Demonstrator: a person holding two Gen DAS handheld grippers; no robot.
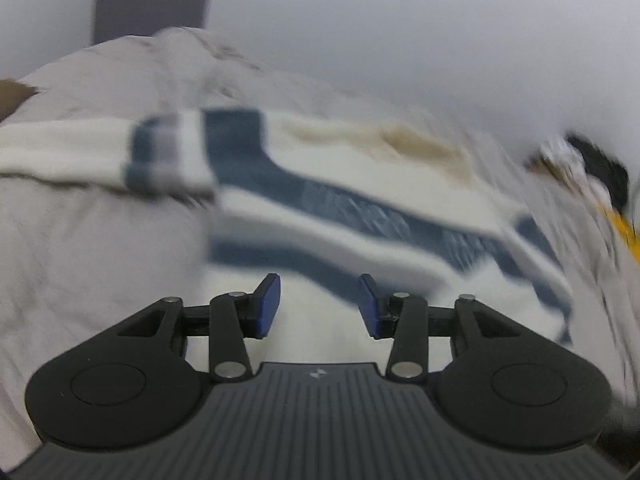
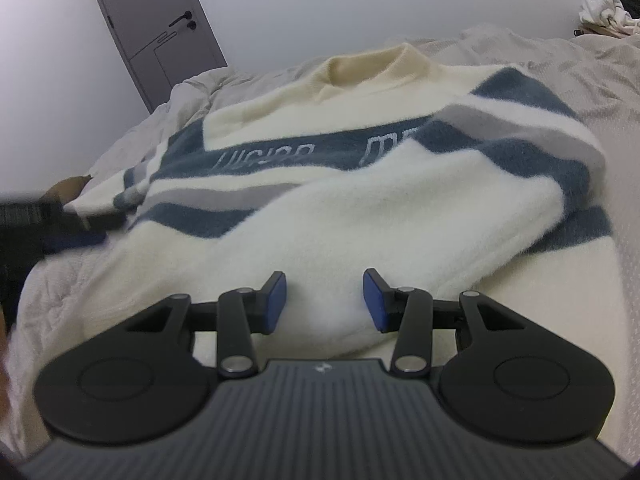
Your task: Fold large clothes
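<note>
A cream sweater with blue and grey stripes lies spread on the bed, collar at the far end. Its right sleeve is folded across the body. My right gripper is open and empty just above the sweater's near hem. In the left wrist view, which is blurred, the same sweater lies ahead with its left sleeve stretched out to the left. My left gripper is open and empty over the sweater's lower part. It also shows at the left edge of the right wrist view.
The bed is covered by a pale quilted blanket. A grey door stands at the back left in a white wall. A pile of dark and white clothes sits at the far right. A brown object lies by the bed's left side.
</note>
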